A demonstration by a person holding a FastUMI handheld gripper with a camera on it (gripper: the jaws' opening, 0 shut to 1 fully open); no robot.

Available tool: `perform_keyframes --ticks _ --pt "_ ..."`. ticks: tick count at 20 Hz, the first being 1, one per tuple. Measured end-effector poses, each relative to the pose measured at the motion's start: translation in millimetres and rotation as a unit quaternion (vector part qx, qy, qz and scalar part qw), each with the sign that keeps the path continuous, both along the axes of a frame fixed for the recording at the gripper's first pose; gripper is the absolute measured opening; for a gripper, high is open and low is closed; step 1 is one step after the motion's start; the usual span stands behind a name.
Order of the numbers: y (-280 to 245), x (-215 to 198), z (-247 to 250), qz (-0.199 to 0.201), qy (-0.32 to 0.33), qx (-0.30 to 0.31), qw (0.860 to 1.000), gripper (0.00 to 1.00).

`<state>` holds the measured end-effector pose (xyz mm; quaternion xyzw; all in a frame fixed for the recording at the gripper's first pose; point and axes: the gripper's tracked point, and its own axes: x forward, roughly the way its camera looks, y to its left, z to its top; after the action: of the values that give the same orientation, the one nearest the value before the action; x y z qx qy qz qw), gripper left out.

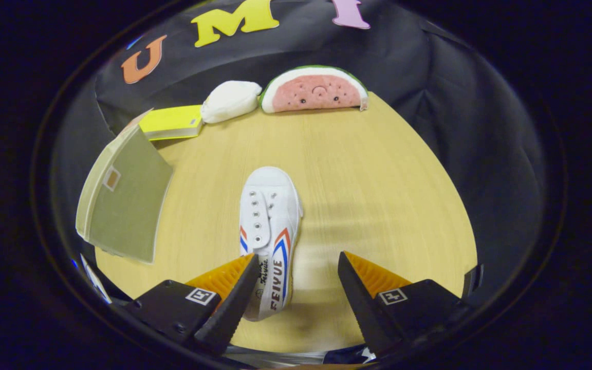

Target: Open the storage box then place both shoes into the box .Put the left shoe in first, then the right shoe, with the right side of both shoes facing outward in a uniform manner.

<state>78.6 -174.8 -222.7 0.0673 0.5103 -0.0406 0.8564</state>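
Observation:
A white canvas shoe (270,226) with red and blue side stripes lies on the wooden table (378,195), toe pointing away from me. Its heel end sits just inside the left finger (229,293), partly covered by it. My gripper (298,267) is open above the table, and the shoe's heel lies in the left part of the gap between the fingers. The right finger (363,293) is apart from the shoe. The storage box (124,198), pale green and translucent, stands to the left of the shoe with its lid raised toward me.
At the table's far edge lie a watermelon-slice plush (314,90), a white pouch (230,101) and a yellow book (172,122). Bare tabletop stretches to the right of the shoe. Black cloth surrounds the table.

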Motion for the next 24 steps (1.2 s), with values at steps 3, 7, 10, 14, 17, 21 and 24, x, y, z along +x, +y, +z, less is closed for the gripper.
perform_keyframes --ticks 3,7,10,14,17,21,24 --pt "1.5 3.3 -17.1 0.007 0.027 0.005 1.000 0.97" --pt "4.0 13.9 -31.4 0.019 0.061 -0.010 0.998 0.94" --pt "17.7 18.7 -34.7 0.040 0.065 0.009 0.997 0.70" --pt "21.4 18.9 -34.1 0.039 0.065 -0.001 0.997 0.33" --pt "22.6 17.5 -33.6 0.033 0.055 0.005 0.998 0.29" --pt "13.9 15.1 -34.3 0.022 0.035 0.025 0.999 0.12" --pt "15.3 13.7 -34.8 0.032 0.039 0.025 0.998 0.06"
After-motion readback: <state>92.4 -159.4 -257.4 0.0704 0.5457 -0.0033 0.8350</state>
